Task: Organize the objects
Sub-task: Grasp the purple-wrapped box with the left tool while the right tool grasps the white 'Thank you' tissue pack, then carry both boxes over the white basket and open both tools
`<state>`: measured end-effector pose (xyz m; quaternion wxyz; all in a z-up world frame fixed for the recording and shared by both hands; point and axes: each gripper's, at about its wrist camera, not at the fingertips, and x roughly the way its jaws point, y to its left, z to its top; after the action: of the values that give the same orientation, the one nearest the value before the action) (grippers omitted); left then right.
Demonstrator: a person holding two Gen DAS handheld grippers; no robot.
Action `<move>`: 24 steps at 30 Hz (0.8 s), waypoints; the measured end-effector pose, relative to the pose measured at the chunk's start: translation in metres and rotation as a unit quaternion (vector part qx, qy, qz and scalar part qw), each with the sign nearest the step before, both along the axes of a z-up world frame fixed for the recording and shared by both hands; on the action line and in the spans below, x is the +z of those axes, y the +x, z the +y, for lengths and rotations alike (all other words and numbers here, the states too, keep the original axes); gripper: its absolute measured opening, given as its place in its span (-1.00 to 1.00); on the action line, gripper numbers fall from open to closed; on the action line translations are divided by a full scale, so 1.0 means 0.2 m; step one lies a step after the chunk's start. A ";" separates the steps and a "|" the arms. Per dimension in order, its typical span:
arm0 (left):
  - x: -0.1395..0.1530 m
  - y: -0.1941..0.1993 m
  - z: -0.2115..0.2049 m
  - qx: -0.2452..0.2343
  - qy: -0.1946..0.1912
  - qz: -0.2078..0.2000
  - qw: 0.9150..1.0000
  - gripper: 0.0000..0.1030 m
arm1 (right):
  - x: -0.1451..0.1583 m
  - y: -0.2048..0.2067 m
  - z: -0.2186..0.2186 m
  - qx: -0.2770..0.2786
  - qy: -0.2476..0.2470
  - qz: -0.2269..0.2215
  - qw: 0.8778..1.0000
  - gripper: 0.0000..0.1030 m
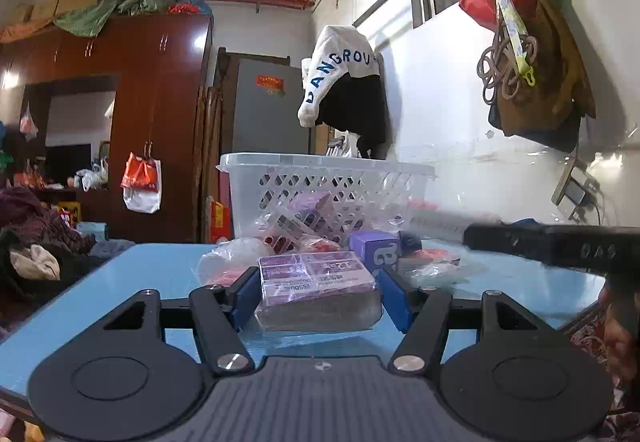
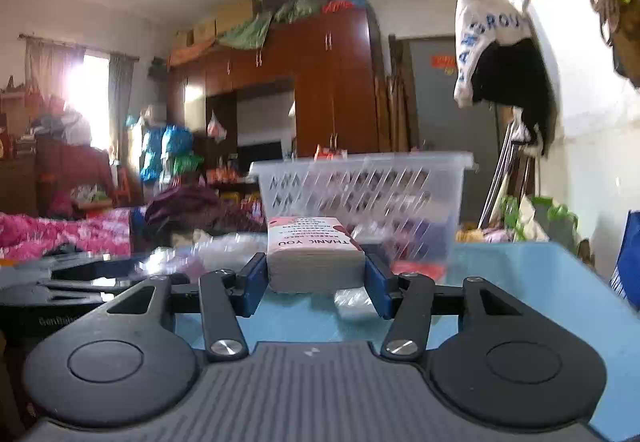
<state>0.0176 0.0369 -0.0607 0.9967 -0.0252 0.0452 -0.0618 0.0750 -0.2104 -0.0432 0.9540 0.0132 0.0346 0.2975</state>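
A purple-wrapped pack [image 1: 316,276] lies flat on the blue counter [image 1: 120,282], its long axis crossways between the left tongs [image 1: 316,296], whose blue pads sit half-spread at its ends, the left one seeming slightly clear. At 12 o'clock beyond it stands a white lattice basket [image 1: 328,177], with a small purple box [image 1: 374,248] at 1 o'clock. The right tongs [image 2: 316,282] are closed on a white "THANK YOU" pack [image 2: 314,254], lying flat with its long axis pointing away toward the basket.
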 end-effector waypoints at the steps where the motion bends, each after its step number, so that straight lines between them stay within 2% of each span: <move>1: 0.00 0.00 0.00 -0.002 -0.003 0.002 1.000 0.30 | 0.01 0.00 -0.01 -0.003 0.003 -0.006 1.000 0.07; 5: 0.00 0.01 0.00 -0.004 -0.010 0.008 1.000 0.30 | 0.02 0.02 -0.04 -0.017 0.010 -0.009 1.000 0.07; 15: 0.06 0.01 -0.01 -0.002 -0.014 -0.011 1.000 0.30 | 0.05 0.09 -0.12 -0.027 0.043 0.000 0.999 0.07; 24: 0.14 0.06 0.00 -0.007 -0.026 -0.024 0.999 0.30 | 0.11 0.15 -0.13 -0.030 0.046 -0.011 0.998 0.07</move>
<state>0.0299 0.0371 -0.0334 0.9961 -0.0493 0.0197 -0.0709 0.1042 -0.2366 -0.0221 0.9613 0.0546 0.0103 0.2698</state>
